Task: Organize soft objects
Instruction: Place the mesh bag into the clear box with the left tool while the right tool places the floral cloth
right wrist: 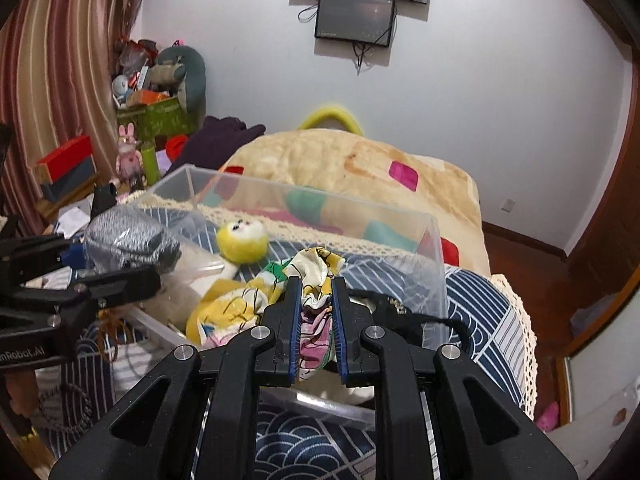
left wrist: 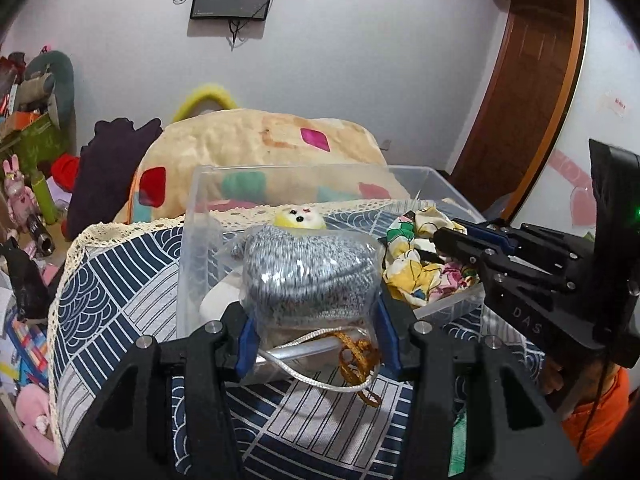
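A clear plastic box stands on a blue patterned cloth. My left gripper is shut on a grey knit item in a clear bag, held over the box's near side; it also shows in the right wrist view. My right gripper is shut on a colourful printed cloth inside the box; the cloth also shows in the left wrist view. A yellow plush toy lies in the box behind them.
A cream patterned blanket is heaped behind the box. Cords hang from the bag. A black item lies in the box at the right. Clutter and boxes fill the left corner. A wooden floor lies right.
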A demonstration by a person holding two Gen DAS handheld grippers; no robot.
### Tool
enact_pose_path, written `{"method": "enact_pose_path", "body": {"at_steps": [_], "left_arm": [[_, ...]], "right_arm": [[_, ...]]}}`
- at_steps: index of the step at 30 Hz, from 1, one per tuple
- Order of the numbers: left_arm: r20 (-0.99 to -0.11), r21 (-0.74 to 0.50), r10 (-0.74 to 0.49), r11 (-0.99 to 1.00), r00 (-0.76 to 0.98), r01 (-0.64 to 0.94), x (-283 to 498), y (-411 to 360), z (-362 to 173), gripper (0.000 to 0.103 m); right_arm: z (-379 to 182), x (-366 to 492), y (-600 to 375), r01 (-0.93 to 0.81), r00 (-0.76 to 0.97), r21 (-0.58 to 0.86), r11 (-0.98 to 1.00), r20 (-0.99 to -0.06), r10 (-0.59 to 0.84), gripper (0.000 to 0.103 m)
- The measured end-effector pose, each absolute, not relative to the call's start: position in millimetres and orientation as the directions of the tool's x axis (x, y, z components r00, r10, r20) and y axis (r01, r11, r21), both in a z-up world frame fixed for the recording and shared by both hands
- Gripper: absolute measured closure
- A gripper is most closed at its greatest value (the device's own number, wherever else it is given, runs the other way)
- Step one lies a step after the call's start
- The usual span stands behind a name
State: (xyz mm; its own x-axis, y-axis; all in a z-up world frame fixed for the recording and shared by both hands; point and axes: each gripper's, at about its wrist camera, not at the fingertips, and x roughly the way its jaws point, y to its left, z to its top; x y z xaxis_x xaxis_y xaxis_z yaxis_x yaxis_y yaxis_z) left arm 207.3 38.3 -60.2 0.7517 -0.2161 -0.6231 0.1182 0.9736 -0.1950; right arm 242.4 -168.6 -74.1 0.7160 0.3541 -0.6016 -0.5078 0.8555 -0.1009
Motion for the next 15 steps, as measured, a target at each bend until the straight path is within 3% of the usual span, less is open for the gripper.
{"method": "enact_pose_path", "body": {"at_steps": [7,15], "left_arm": [[-0.626,-0.145,-0.17,0.984,0.761,0.101,201,34,-57,0.047],[-0.601,-0.086,-0.134,0.991,0.788,0.103,179,30,-44,0.034]], "right_arm": [[-71,242,-178,-0.495,0.717,-0.085,0.864,-0.601,0.352,0.082],[-54,223,-189,-0.482,0.755,-0.072,0.873,-0.54,0.372,0.052]]}}
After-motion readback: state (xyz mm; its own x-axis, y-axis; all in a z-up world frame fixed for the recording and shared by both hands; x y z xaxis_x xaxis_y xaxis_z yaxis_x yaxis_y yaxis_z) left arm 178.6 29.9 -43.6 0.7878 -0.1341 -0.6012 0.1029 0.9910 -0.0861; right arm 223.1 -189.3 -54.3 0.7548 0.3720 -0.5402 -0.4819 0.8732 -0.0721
